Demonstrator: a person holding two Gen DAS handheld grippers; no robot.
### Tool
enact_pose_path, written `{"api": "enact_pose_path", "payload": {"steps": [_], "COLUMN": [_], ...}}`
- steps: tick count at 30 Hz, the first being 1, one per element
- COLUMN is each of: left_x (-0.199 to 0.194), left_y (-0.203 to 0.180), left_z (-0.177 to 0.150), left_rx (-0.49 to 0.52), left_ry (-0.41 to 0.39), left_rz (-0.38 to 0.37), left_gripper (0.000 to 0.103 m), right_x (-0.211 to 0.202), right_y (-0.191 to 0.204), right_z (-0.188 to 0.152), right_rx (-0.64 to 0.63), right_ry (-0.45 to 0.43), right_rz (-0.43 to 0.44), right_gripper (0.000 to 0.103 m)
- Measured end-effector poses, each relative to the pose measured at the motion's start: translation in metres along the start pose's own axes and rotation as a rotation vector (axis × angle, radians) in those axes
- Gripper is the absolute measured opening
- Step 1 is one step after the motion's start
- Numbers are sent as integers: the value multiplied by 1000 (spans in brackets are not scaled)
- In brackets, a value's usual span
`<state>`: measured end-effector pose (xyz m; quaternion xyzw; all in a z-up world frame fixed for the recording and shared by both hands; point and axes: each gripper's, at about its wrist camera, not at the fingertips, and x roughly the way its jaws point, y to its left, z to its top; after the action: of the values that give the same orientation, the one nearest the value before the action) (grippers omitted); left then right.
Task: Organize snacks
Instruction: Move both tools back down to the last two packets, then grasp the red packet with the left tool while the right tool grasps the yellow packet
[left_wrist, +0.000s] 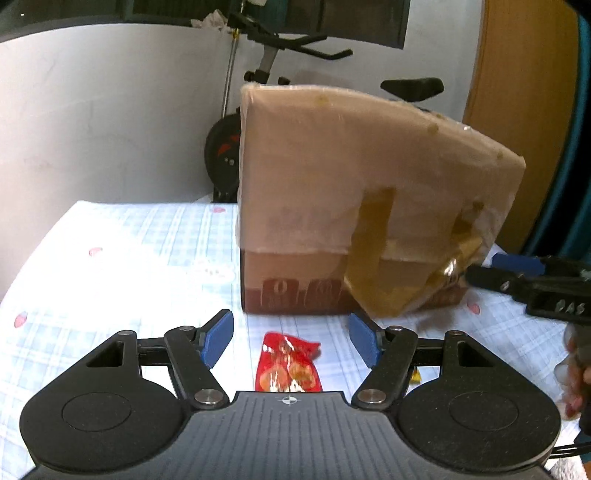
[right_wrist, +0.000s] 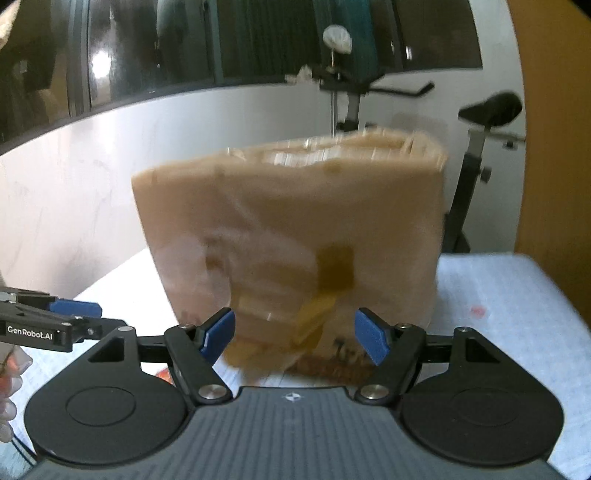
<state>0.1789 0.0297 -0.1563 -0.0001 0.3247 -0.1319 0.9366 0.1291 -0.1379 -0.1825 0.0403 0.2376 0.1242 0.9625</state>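
A snack-sorting job stood at its collecting stage, with a red snack packet (left_wrist: 288, 363) lying flat on the checked worktop (left_wrist: 122, 251) directly ahead of the left gripper (left_wrist: 291, 338), whose blue pads were spread wide with nothing between them. Crinkled and glossy, printed with what looked like orange rounds, the packet lay just short of a cardboard box (left_wrist: 332, 206) lined with a translucent plastic bag, the likely home for the snacks.

To the right, the right gripper (right_wrist: 294, 338) also had its jaws well apart, pointed at the box front. A yellowish see-through wrapper (left_wrist: 410, 284) hung blurred against the box near that gripper's tip; whether it was falling, or merely part of the liner, could not be told from either view.

The next move appeared to call for the left gripper to drop over the red packet, close across its narrow width, then lift it above the box's high rim. The thin, slippery film would probably need a firm pinch.

An exercise bike (left_wrist: 266, 70) stood behind against the wall.
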Motion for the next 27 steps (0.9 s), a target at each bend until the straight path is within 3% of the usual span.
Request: {"api": "enact_pose_path", "payload": {"steps": [8, 12, 16, 21, 23, 27], "left_x": [4, 7, 9, 13, 15, 21], "left_y": [6, 9, 10, 11, 12, 9], "left_z": [-18, -23, -26, -30, -31, -34], "left_rx": [-40, -53, -61, -63, -65, -58], "left_ry": [40, 54, 64, 80, 86, 97], "left_rz": [10, 19, 27, 32, 30, 33], "left_gripper": [71, 71, 71, 71, 71, 71], "right_x": [47, 69, 81, 86, 83, 69], "right_y": [18, 30, 42, 49, 44, 33], "right_z": [-35, -44, -48, -51, -52, -56], "right_rx": [36, 22, -14, -114, -125, -144], "right_ry": [220, 291, 308, 296, 286, 267], "right_rz": [52, 33, 34, 3, 3, 5], "right_gripper": [74, 74, 72, 55, 40, 38]}}
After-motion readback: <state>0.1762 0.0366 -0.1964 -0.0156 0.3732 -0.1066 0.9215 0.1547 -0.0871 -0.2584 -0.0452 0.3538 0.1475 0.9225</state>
